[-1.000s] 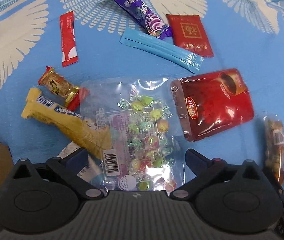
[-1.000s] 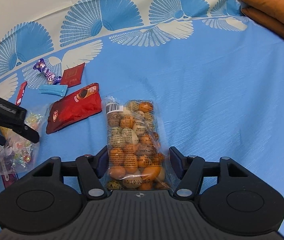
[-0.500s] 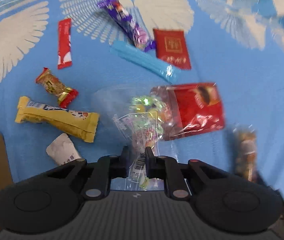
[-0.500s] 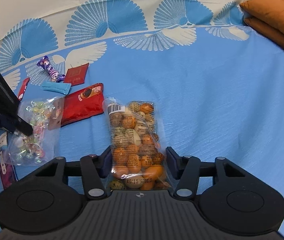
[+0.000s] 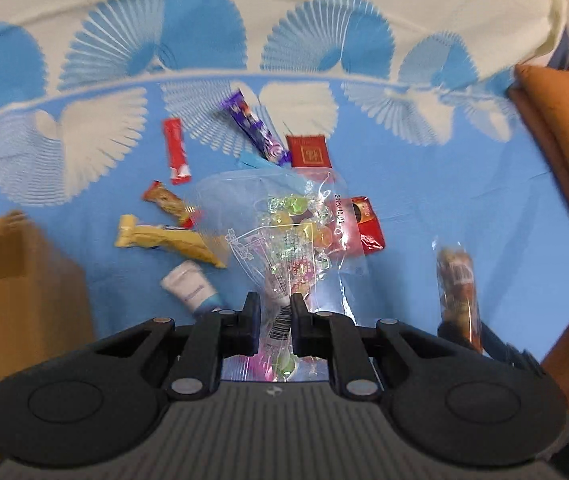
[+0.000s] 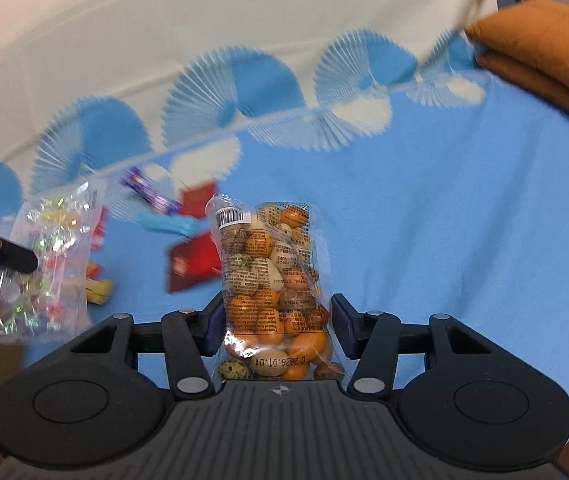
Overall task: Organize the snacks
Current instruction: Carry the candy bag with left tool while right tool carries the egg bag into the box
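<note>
left gripper [image 5: 275,314]: pinching candy bag [image 5: 296,232] at barcode end, fingers pressed together, bag hanging clear of cloth
right gripper [image 6: 276,322]: clamping egg snack bag [image 6: 274,280] by lower half, long axis running straight out along fingers
cardboard box [image 5: 8,280]: sitting left of candy bag, just beside left gripper, well apart from right
next, judging: swinging candy bag left toward box first
loose snacks: lying beyond candy bag, on blue cloth [image 5: 444,184]
</note>
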